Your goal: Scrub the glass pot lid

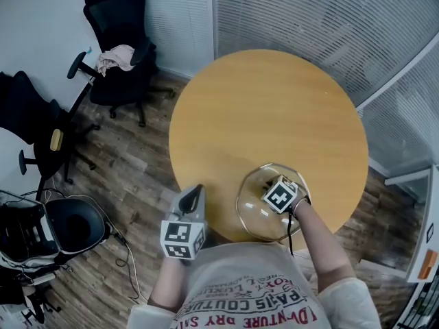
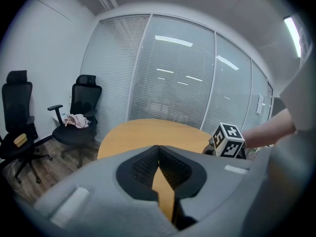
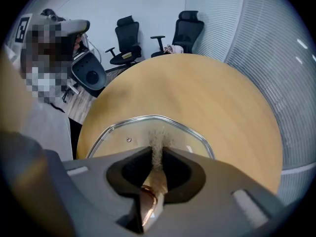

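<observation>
The glass pot lid (image 1: 252, 214) lies flat on the round wooden table (image 1: 267, 108), at its near edge and just in front of the person. The right gripper (image 3: 158, 151) is directly over the lid, towards its right half, with its marker cube (image 1: 280, 196) facing up. In the right gripper view its jaws are pressed together on a thin, tan, speckled scrub pad (image 3: 157, 141), whose grainy edge sticks out past the tips and sits against the glass. The lid's metal rim (image 3: 192, 130) curves around just beyond the jaws, and a small vent hole (image 3: 129, 139) shows to the left.

The left gripper (image 1: 197, 190) is held to the left of the lid and apart from it, its tips at the table's near left edge. Its jaws meet at the tips with nothing between them.

On the far left of the wooden floor stand black office chairs (image 1: 120, 19), one with a pale cloth (image 1: 115, 58) on its seat.
</observation>
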A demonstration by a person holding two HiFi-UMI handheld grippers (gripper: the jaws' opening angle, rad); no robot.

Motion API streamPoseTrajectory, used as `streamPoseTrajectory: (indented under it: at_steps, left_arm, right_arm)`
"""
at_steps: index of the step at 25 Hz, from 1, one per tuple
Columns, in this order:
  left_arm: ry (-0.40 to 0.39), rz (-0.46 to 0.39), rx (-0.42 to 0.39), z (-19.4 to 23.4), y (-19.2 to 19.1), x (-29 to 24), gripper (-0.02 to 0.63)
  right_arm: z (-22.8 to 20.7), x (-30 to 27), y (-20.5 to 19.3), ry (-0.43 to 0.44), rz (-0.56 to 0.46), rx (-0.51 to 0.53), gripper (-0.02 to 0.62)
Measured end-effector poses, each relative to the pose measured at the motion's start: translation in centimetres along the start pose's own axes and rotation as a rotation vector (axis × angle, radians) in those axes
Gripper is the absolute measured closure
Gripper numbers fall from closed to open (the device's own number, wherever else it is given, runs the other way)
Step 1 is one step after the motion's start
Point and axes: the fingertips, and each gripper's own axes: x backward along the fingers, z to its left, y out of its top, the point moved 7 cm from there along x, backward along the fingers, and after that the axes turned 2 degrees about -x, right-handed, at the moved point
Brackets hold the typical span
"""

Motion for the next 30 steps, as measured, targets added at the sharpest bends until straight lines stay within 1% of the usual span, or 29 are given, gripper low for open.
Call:
streamPoseTrajectory:
  at_steps: [2, 5, 11, 14, 18, 22, 27, 30]
  left_arm:
    - [0.009, -0.001, 0.006, 0.4, -0.3, 0.2, 0.598]
    - [0.025, 0.001, 0.019, 0.7, -1.0, 0.4, 0.598]
    - [0.025, 0.005, 0.024, 0.7, -1.5, 1.1, 0.598]
    - [0.027, 0.009, 0.023, 0.9, -1.7, 1.6, 0.599]
    - [0.020, 0.013, 0.013, 1.0, -1.8, 2.3, 0.598]
    - [0.009, 0.011, 0.004, 1.1, -1.6, 2.7, 0.599]
    - [-0.028, 0.017, -0.015, 0.8, -1.6, 2.8, 0.598]
    - [-0.058, 0.021, -0.032, 0.2, -1.6, 2.5, 0.598]
  right_arm:
    - [0.6, -0.3, 0.5, -0.020, 0.020, 0.060, 0.532]
    - [1.5, -1.0, 0.9, -0.038, 0.057, 0.113, 0.532]
    - [3.5, -1.4, 1.2, -0.053, 0.132, 0.235, 0.532]
    - [4.4, -1.4, 1.3, -0.045, 0.144, 0.279, 0.532]
    - [6.2, -1.2, 1.0, 0.002, 0.141, 0.315, 0.532]
    - [7.3, -0.9, 0.4, -0.010, 0.149, 0.345, 0.532]
    - [8.8, -0.4, -1.0, 0.008, 0.140, 0.367, 0.532]
    - [9.3, 0.1, -2.4, 0.017, 0.129, 0.361, 0.532]
